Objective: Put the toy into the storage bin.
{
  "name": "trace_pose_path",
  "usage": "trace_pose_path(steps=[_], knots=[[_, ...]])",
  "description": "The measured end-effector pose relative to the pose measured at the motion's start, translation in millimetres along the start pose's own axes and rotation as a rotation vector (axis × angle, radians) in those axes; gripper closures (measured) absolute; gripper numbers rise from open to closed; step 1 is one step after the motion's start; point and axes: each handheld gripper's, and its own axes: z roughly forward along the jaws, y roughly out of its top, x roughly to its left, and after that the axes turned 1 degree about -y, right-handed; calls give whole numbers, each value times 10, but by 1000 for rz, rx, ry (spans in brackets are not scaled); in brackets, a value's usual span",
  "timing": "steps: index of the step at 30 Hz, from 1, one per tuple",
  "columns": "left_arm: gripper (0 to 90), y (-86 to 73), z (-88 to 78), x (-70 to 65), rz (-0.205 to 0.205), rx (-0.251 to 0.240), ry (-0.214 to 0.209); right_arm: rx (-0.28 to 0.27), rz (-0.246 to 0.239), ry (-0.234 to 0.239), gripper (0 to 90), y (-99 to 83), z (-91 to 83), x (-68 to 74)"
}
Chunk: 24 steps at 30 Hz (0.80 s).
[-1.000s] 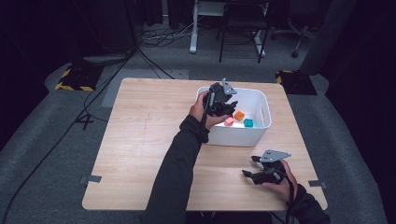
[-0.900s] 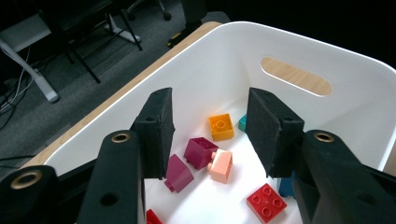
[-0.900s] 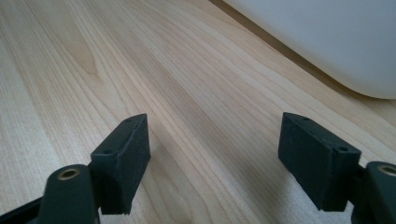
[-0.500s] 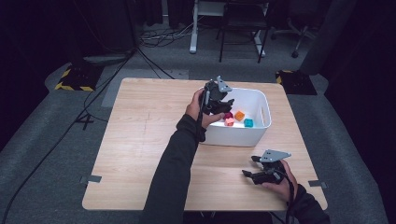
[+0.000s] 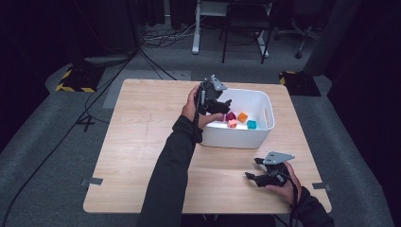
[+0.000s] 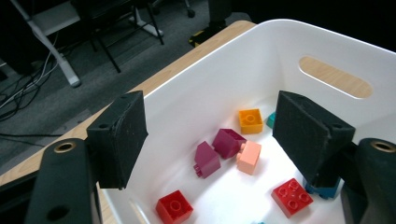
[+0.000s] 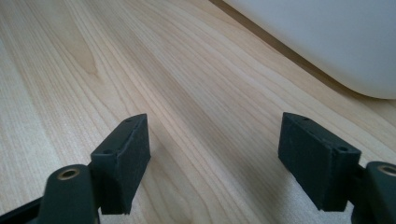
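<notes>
Left gripper (image 5: 226, 105) held over the near-left corner of the white plastic bin (image 5: 265, 106) on the light wooden table (image 5: 142, 142), black jaws tipped down into the bin. Jaws just opened, standing apart with nothing between them; in the left gripper view the left gripper (image 6: 210, 140) looks straight past its pads to the bin floor. Left hand (image 5: 195, 106) wrapped round the gripper body at the bin's left wall, dark sleeve (image 5: 170, 175) running back to the table's near edge.

On the bin floor, loose toy bricks: two dark magenta bricks (image 6: 219, 149) tipped on their sides and touching, a pale peach brick (image 6: 249, 157) leaning against the right one, an orange studded brick (image 6: 251, 120) farther back, a red brick (image 6: 174, 206) near the bottom of the view, another red four-stud brick (image 6: 292, 197) to its right, a teal brick (image 6: 271, 120) half hidden behind the right jaw. From the high view, magenta, orange, peach and teal bricks clustered near the bin's middle.

Right gripper (image 5: 255, 171) low over the near right part of the table, well apart from the bin's front wall, held in the right hand (image 5: 283, 182). Jaws spread wide, empty, bare wood grain between them in the right gripper view (image 7: 212, 163), the bin's white wall (image 7: 336, 42) at upper right.
</notes>
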Motion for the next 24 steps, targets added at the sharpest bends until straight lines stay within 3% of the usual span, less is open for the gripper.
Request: trace_pose_path(steps=[4,12,13,18,24], knots=[[216,-28,-52,74,-18,-16,8,0,-2,0,251,0,0,-1],[193,-89,-122,202,-26,1,35,1,-10,0,251,-1,0,-7],[187,-102,-121,202,-57,-20,36,1,-9,0,251,-1,0,-6],[165,-160,-207,311,-38,-17,28,1,-12,0,251,-2,0,-8],[161,-261,-267,402,-43,-7,79,1,-10,-2,251,-1,0,-7]])
